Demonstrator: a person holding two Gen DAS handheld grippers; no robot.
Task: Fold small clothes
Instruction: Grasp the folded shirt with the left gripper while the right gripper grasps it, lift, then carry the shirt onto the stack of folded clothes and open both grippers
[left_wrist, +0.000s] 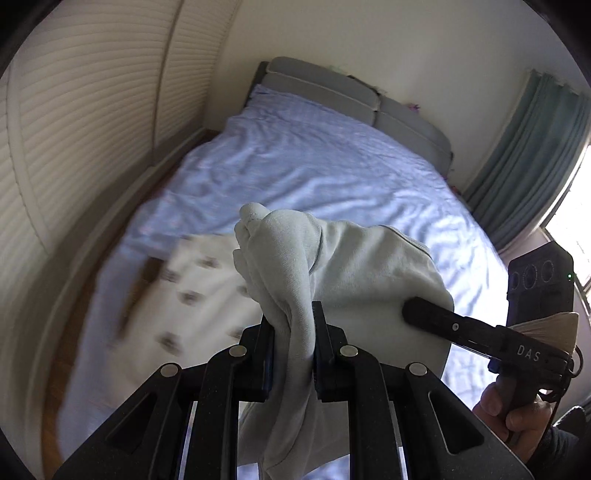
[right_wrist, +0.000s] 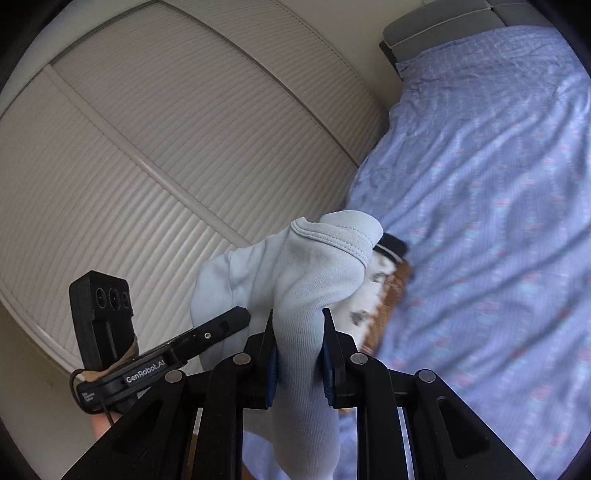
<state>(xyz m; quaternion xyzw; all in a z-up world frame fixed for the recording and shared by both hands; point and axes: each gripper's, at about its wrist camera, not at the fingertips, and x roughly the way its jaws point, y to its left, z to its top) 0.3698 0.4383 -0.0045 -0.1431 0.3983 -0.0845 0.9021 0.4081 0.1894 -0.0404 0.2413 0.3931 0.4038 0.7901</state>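
A small pale blue-white garment (left_wrist: 354, 266) hangs in the air above the bed, held at two places. My left gripper (left_wrist: 293, 325) is shut on a bunched part of it. My right gripper (right_wrist: 298, 325) is shut on another part of the same garment (right_wrist: 295, 273), near a stitched hem. The right gripper also shows at the right of the left wrist view (left_wrist: 480, 332), and the left gripper at the lower left of the right wrist view (right_wrist: 184, 350). Below lies a white printed cloth (left_wrist: 192, 295), blurred.
A bed with a light blue sheet (left_wrist: 314, 166) fills the middle, with a grey headboard (left_wrist: 351, 92) at the far end. A ribbed cream wardrobe (right_wrist: 147, 147) stands to the left. Teal curtains (left_wrist: 535, 147) and a bright window are at the right. Wooden floor (left_wrist: 62, 369) shows beside the bed.
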